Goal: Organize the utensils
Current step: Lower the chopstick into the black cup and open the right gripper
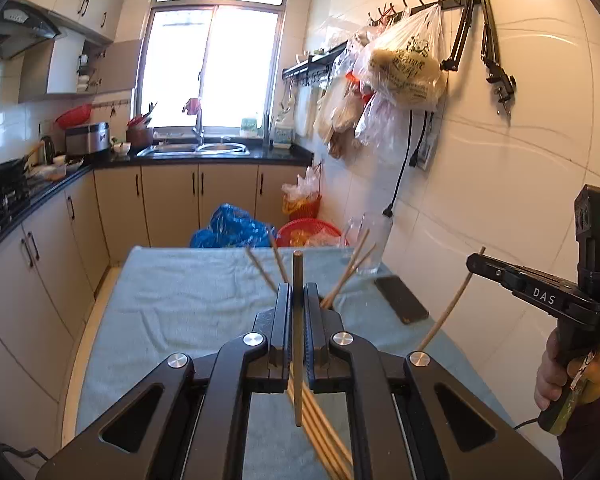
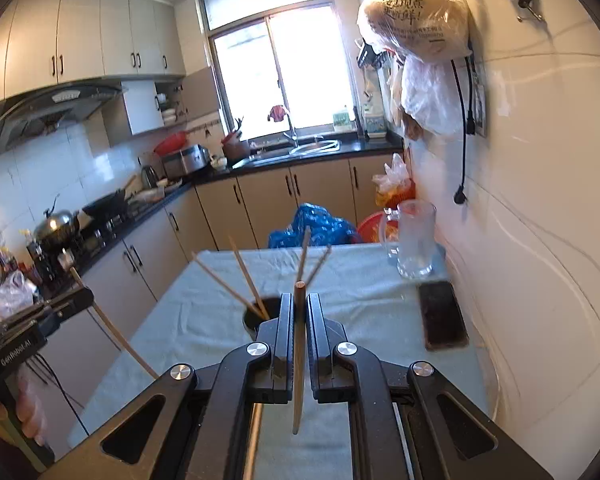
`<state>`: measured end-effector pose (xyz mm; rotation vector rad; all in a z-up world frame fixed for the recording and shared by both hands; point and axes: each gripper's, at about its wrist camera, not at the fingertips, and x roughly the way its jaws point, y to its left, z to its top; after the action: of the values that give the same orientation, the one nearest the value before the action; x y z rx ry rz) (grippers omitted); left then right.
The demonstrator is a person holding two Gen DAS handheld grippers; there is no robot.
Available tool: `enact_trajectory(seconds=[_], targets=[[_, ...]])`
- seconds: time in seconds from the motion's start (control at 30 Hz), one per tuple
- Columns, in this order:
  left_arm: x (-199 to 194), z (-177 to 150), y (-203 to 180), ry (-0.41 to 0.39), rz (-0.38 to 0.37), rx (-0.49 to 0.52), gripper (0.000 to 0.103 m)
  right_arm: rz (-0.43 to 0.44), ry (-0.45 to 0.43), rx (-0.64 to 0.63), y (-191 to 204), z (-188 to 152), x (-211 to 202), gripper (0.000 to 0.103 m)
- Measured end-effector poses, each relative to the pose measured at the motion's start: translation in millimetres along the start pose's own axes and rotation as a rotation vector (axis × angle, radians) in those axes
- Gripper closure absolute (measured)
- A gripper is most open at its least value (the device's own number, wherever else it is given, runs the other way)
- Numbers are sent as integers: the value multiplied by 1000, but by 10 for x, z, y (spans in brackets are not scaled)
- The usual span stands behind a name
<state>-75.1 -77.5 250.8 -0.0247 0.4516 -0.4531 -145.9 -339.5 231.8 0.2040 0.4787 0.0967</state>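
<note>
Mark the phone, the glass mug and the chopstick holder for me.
phone (image 2: 443,316), right wrist view, middle of its dark screen.
glass mug (image 2: 416,240), right wrist view, its clear side wall.
chopstick holder (image 2: 256,312), right wrist view, its dark round rim.

Right gripper (image 2: 299,308) jaws clamped on one chopstick (image 2: 299,360), black holder (image 2: 256,314) behind, glass mug (image 2: 414,240)

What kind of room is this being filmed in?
A home kitchen, almost certainly. A sink with a tap sits under the window, a wok rests on the gas stove along the counter, and cabinets line the walls. The work goes on at a table covered with a blue towel.
</note>
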Motion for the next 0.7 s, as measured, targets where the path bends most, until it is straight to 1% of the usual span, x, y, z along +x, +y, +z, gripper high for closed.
enact_trajectory(seconds=[0.13, 0.23, 0.4, 0.47, 0.57, 0.63, 0.7], targets=[[110, 286, -43, -47, 4, 15, 98, 16, -39, 11, 49, 256, 116, 97], [218, 507, -46, -74, -9, -3, 98, 48, -61, 39, 72, 467, 227, 97], [533, 765, -59, -96, 8, -20, 98, 61, -115, 88, 52, 740, 421, 97], [713, 802, -68, -89, 12, -22, 98, 61, -132, 108, 37, 789, 515, 97], [1012, 785, -69, -52, 16, -33, 98, 42, -137, 120, 16, 788, 702, 97], [1213, 741, -62, -18, 22, -39, 98, 32, -121, 118, 1, 751, 839, 97], [1410, 676, -41, 24, 29, -43, 98, 26, -79, 115, 0, 692, 1026, 97]])
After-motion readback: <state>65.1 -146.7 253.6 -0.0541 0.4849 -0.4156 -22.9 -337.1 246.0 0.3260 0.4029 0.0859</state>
